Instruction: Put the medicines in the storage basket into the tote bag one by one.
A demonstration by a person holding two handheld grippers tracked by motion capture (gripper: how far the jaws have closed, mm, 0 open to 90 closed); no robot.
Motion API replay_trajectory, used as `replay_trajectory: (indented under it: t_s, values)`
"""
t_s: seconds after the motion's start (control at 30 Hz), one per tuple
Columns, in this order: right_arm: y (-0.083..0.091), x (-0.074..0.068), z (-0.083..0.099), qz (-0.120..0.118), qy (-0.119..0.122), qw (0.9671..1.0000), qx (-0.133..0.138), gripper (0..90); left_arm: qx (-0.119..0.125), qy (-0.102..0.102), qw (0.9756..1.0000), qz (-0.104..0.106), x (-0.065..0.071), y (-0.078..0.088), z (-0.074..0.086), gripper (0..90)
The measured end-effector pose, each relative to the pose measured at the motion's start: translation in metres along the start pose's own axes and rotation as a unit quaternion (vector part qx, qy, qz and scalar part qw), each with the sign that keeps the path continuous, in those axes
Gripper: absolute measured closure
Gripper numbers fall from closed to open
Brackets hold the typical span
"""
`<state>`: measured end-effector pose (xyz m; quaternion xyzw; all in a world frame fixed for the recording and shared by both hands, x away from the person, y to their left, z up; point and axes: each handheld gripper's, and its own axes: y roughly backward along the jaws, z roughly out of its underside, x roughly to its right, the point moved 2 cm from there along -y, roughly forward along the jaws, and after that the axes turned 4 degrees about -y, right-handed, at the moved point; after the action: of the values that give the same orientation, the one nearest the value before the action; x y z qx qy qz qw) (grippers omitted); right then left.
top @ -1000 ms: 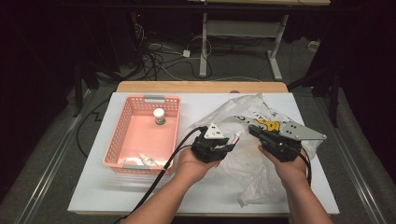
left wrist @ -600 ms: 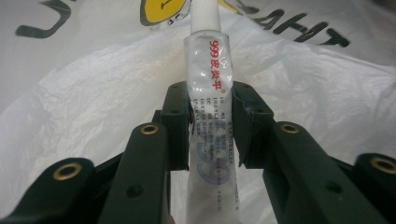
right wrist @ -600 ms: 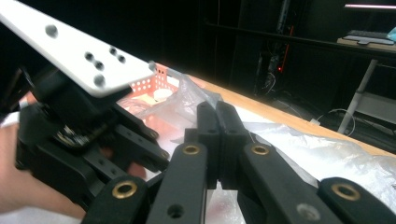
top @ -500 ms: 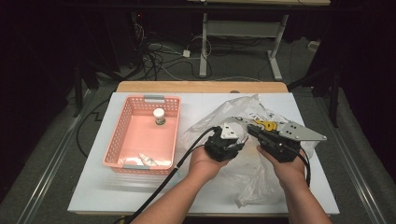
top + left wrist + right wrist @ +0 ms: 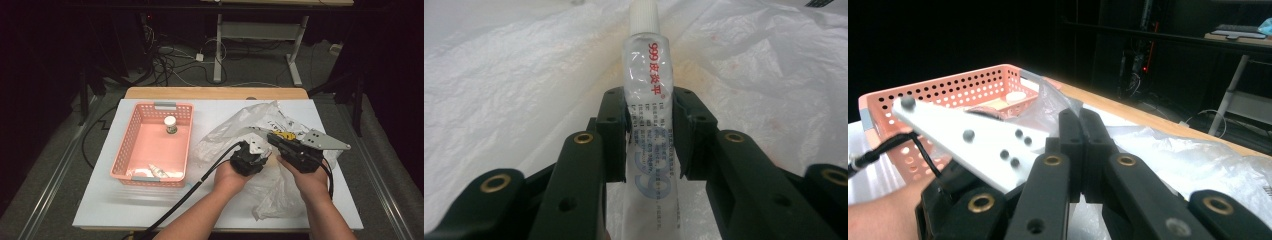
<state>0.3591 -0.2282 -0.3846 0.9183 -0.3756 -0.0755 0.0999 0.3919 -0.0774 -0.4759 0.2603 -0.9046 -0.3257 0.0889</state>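
Observation:
A white ointment tube (image 5: 650, 65) with red print and a white cap sits between the pads of my left gripper (image 5: 651, 107), which is shut on its middle, cap pointing away. White plastic bag film (image 5: 524, 85) surrounds it. In the high view my left gripper (image 5: 249, 159) points down into the crumpled plastic bag (image 5: 250, 125) at the table's middle right. My right gripper (image 5: 273, 136) is beside it, shut on the bag's edge. In the right gripper view its jaws (image 5: 1080, 117) are pressed together with the bag film (image 5: 1048, 102) rising to them.
A pink perforated basket (image 5: 131, 145) stands at the left of the white table (image 5: 100, 205). It holds a small white-capped bottle (image 5: 170, 124) at the far end and a small white item (image 5: 160, 172) at the near end. A yellow thing (image 5: 286, 135) shows in the bag.
My left hand has moved right and down, carrying the tube into the bag, close beside the right gripper. The right hand has stayed in place.

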Motion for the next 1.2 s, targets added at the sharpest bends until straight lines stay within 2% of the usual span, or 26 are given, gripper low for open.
replay_trajectory:
  t_s: [0.07, 0.1, 0.13, 0.2, 0.23, 0.37, 0.43, 0.57, 0.63, 0.8, 0.97, 1.07, 1.2]
  values:
    - [0.000, 0.000, 0.000, 0.000, -0.001, 1.0000, 0.000, 90.0, 0.005, 0.011, 0.9999, 0.002, 0.000, -0.003, 0.001, 67.4]
    - [0.000, 0.001, 0.001, 0.001, -0.001, 1.0000, -0.002, 90.0, -0.005, 0.002, 1.0000, 0.004, -0.002, -0.003, 0.002, 67.3]
    - [0.000, 0.001, 0.001, 0.001, -0.001, 1.0000, -0.002, 90.0, 0.003, 0.013, 0.9999, 0.003, -0.001, -0.005, 0.002, 67.3]
    - [0.000, 0.003, 0.002, 0.002, -0.003, 1.0000, -0.002, 90.0, 0.003, 0.014, 0.9999, 0.000, -0.003, -0.007, 0.002, 67.3]
    - [0.000, 0.003, 0.002, 0.002, -0.005, 1.0000, -0.004, 90.0, 0.011, 0.025, 0.9996, -0.001, -0.002, -0.010, 0.002, 67.2]
    - [0.000, 0.004, 0.002, 0.002, -0.003, 1.0000, -0.002, 90.0, 0.011, 0.025, 0.9996, -0.003, -0.001, -0.014, 0.004, 65.9]
    - [0.000, 0.005, 0.002, 0.003, -0.004, 1.0000, -0.002, 90.0, 0.008, 0.021, 0.9997, 0.004, 0.000, -0.013, 0.003, 59.7]
    - [0.001, 0.006, 0.002, 0.001, -0.006, 1.0000, -0.003, 90.0, 0.016, 0.018, 0.9996, 0.017, 0.007, -0.005, 0.001, 52.1]
    - [0.001, 0.006, 0.002, 0.000, -0.004, 1.0000, -0.003, 90.0, 0.031, 0.027, 0.9987, 0.031, 0.011, 0.001, -0.001, 48.6]
    - [0.001, 0.006, 0.002, -0.001, -0.005, 1.0000, -0.005, 90.0, 0.043, 0.013, 0.9973, 0.059, 0.019, 0.019, -0.002, 42.9]
    - [0.003, 0.004, 0.000, 0.000, 0.000, 1.0000, -0.003, 90.0, 0.048, 0.014, 0.9954, 0.082, 0.023, 0.038, 0.003, 34.5]
    - [0.004, 0.004, 0.000, -0.001, 0.001, 1.0000, -0.002, 90.0, 0.036, 0.006, 0.9959, 0.083, 0.024, 0.047, 0.009, 21.1]
    - [0.004, 0.003, 0.000, -0.001, 0.002, 1.0000, -0.003, 90.0, 0.039, 0.005, 0.9958, 0.082, 0.025, 0.058, 0.019, 13.7]
